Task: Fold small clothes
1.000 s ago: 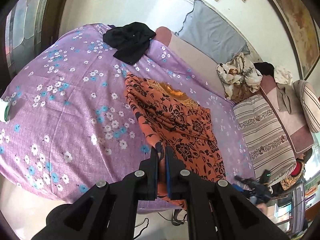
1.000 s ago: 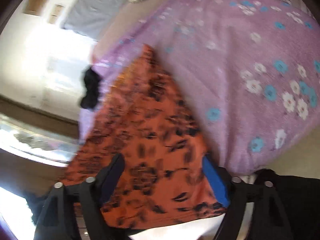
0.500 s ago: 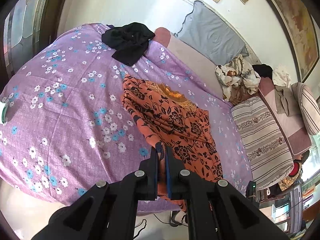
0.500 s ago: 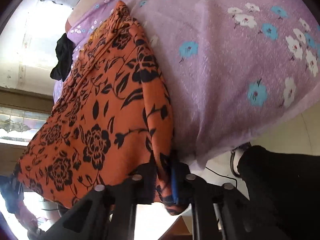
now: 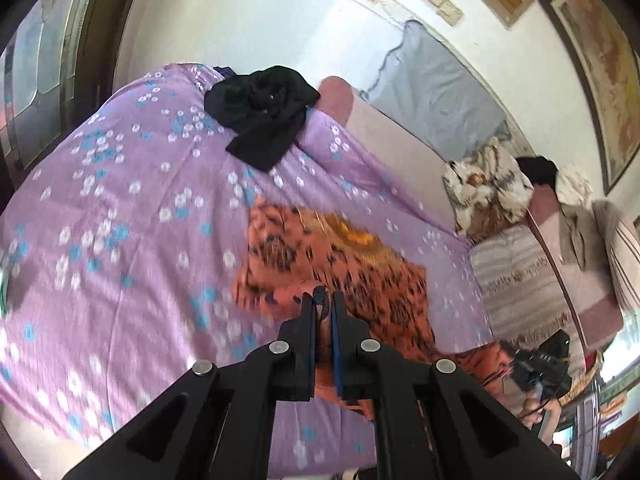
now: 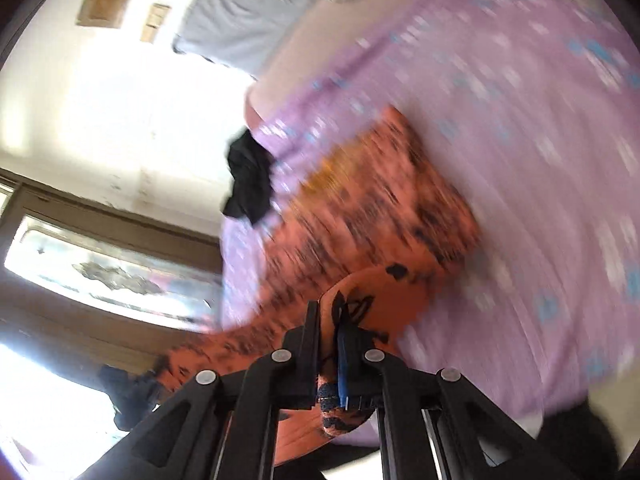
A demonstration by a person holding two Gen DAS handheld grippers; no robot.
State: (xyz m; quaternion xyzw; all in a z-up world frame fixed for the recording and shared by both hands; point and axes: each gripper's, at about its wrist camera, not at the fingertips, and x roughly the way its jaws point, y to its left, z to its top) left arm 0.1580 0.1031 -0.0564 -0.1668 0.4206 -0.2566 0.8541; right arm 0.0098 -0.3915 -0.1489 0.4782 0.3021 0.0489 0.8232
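Note:
An orange garment with a black flower print (image 5: 352, 268) lies on the purple flowered bedspread (image 5: 120, 208), its near end lifted and doubling over the rest. My left gripper (image 5: 323, 304) is shut on one near edge of it. My right gripper (image 6: 329, 320) is shut on the other near edge, with the orange garment (image 6: 372, 216) stretched away from it across the bedspread (image 6: 540, 128). Both views are blurred by motion.
A black garment (image 5: 260, 116) lies crumpled at the far end of the bed and also shows in the right wrist view (image 6: 248, 180). A grey pillow (image 5: 432, 84) leans on the wall. A pile of clothes (image 5: 488, 188) and striped cushions (image 5: 520, 280) sit at the right.
The right gripper went from open to shut on the garment's near edge. Both grippers have since moved forward over the bed, carrying the near end toward the far end.

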